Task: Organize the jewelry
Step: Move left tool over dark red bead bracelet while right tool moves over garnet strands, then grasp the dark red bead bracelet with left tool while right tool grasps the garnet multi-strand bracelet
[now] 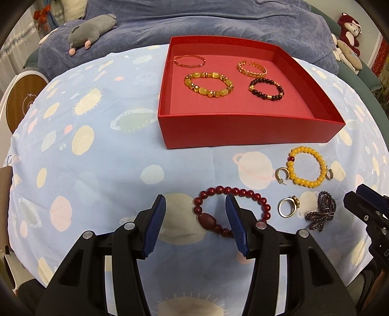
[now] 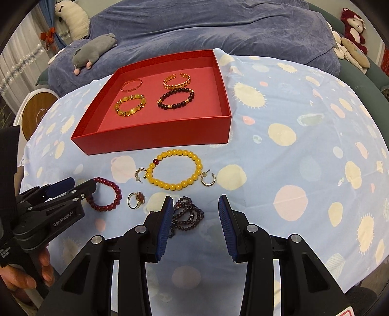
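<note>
A bed with a blue blanket (image 1: 218, 21) and a grey plush mouse (image 1: 90, 31) lies behind the counter, which is covered by a light blue cloth (image 1: 97, 145) printed with planets. On the cloth stands a red box (image 1: 243, 132) holding four bracelets well apart from one another. In front of the box lie a yellow bead bracelet (image 2: 175, 169) with an earring (image 2: 140, 175) touching its left side and a second earring (image 2: 207, 179) just beside its right, a ring (image 2: 136, 199), a dark bead strand (image 2: 187, 215) and a red bead bracelet (image 1: 228, 209). The left gripper (image 1: 195, 205) is spread wide, its right finger over the red bead bracelet. The right gripper (image 2: 195, 206) is spread too, its fingers either side of the dark bead strand.
</note>
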The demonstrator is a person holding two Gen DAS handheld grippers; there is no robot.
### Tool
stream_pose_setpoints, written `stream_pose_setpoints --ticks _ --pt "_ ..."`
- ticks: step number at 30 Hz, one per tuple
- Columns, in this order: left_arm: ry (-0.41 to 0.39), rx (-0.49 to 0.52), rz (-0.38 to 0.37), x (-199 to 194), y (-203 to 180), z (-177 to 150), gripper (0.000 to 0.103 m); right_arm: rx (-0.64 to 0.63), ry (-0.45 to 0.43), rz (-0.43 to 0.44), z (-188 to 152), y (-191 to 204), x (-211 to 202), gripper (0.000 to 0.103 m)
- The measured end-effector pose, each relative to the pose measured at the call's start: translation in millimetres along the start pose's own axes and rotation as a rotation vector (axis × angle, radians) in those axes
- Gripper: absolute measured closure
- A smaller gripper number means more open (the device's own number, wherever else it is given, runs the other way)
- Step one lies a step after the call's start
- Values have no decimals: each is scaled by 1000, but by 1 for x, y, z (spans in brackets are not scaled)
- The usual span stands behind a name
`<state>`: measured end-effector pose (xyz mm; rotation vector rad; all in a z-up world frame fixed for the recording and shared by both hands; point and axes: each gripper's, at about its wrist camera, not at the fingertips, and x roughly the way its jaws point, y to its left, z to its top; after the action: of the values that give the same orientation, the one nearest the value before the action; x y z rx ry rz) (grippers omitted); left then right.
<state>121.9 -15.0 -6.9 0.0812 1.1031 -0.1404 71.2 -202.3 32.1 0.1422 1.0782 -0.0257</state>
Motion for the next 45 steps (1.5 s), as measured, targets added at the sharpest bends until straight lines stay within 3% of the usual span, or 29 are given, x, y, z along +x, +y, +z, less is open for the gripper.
stream_pose_setpoints --ticks 9,11,16,19,42,45 --pt "-3 10 26 5 -4 -6 58 0 15 8 -5 6 5 65" --pt "-11 16 21 3 -5 -6 70 4 17 8 -6 7 6 65" --pt "-13 29 11 1 -6 -7 87 18 24 10 -9 8 8 65" --pt "-12 26 6 0 -6 -9 91 30 24 11 -9 7 9 65" --pt "-9 7 -4 -3 -5 -15 92 100 66 17 -18 4 26 65" --pt "-8 4 -6 -3 -5 -15 92 99 72 26 -21 2 26 69"
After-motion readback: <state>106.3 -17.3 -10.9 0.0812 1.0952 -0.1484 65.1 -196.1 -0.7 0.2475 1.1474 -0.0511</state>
